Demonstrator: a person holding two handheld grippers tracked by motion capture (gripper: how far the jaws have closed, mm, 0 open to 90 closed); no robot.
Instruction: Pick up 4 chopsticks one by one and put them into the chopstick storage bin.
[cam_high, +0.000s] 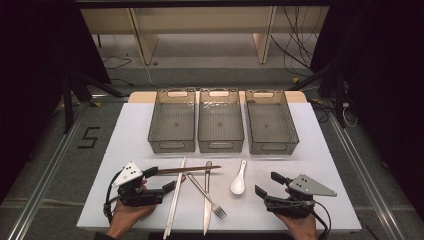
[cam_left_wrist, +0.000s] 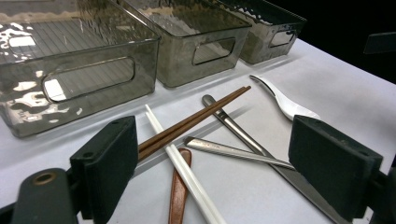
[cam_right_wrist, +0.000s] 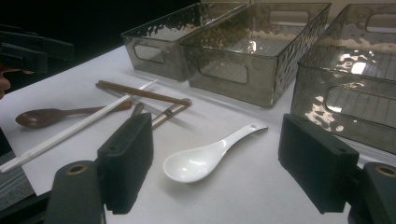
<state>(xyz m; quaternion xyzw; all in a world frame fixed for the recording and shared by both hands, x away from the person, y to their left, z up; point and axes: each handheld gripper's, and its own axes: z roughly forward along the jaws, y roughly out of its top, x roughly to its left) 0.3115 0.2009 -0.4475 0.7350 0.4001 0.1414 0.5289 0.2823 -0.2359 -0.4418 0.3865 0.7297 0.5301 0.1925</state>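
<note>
Cutlery lies loose on a white mat (cam_high: 125, 150). A pair of white chopsticks (cam_high: 176, 195) crosses brown chopsticks (cam_high: 187, 170), with a wooden spoon (cam_left_wrist: 177, 191) under them. A metal knife (cam_high: 207, 200) and a metal fork (cam_high: 207, 197) cross each other in the middle. To their right sits a white ceramic spoon (cam_high: 238, 182). My left gripper (cam_high: 160, 180) is open and empty at the left end of the brown chopsticks, close to them. My right gripper (cam_high: 269, 184) is open and empty, a short way right of the white spoon (cam_right_wrist: 205, 156).
Three empty translucent grey bins stand in a row at the back of the mat: left (cam_high: 172, 125), middle (cam_high: 221, 125), right (cam_high: 272, 125). Bare mat lies between bins and cutlery. Dark stands and cables surround the table.
</note>
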